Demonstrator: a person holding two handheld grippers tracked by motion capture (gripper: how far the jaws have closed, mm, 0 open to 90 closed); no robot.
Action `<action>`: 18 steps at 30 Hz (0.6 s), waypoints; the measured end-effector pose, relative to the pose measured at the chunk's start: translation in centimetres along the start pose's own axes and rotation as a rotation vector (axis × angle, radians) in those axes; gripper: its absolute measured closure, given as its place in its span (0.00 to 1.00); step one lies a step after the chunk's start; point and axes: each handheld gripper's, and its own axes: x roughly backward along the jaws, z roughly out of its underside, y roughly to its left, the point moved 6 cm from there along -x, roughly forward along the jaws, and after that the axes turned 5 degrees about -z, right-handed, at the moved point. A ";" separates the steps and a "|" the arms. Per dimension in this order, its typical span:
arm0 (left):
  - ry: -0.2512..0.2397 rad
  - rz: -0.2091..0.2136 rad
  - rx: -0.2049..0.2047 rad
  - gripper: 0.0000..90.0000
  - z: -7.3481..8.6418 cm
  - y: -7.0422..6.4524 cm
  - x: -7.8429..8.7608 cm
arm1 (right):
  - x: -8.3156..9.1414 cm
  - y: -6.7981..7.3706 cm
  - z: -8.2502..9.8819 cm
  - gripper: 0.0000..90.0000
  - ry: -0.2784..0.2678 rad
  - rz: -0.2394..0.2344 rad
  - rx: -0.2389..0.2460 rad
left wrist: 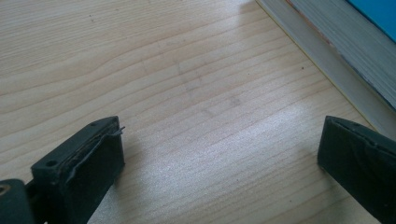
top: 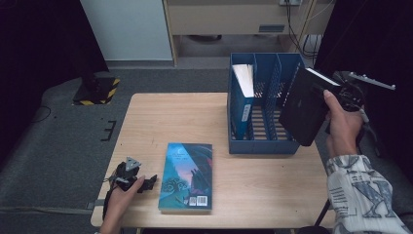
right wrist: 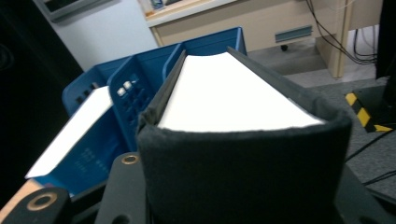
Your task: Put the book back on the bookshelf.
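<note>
Black book (top: 303, 107) clamped in my right gripper (top: 347, 97), held tilted beside the blue file rack (top: 263, 146). My left gripper (top: 146, 183) rests on the table (top: 160, 117), jaws wide, nothing between them.

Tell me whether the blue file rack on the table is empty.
No: a blue book already stands in the leftmost slot of the blue file rack.

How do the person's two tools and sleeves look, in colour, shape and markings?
Both tools are black. The left tool carries a grey three-cornered plate on top; its fingers are blocky, with worn, frayed pad edges. The right tool has a grey metal bar with holes. The right sleeve is pale with a dark, blue-grey pattern. The left forearm has no sleeve.
</note>
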 end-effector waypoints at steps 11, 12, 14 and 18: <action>0.000 0.001 -0.001 0.00 0.0 0.0 0.0 | -3.2 -0.4 -0.2 0.59 0.007 0.030 0.034; 0.000 0.001 0.000 0.00 0.0 0.0 0.0 | -3.4 -0.3 -0.2 0.58 0.005 0.029 0.035; 0.000 0.001 0.000 0.00 0.0 0.0 0.0 | -3.8 -0.1 0.0 0.59 0.013 0.014 0.028; 0.000 0.002 -0.001 0.00 0.0 0.0 0.0 | -4.4 0.4 0.4 0.59 0.031 0.020 0.053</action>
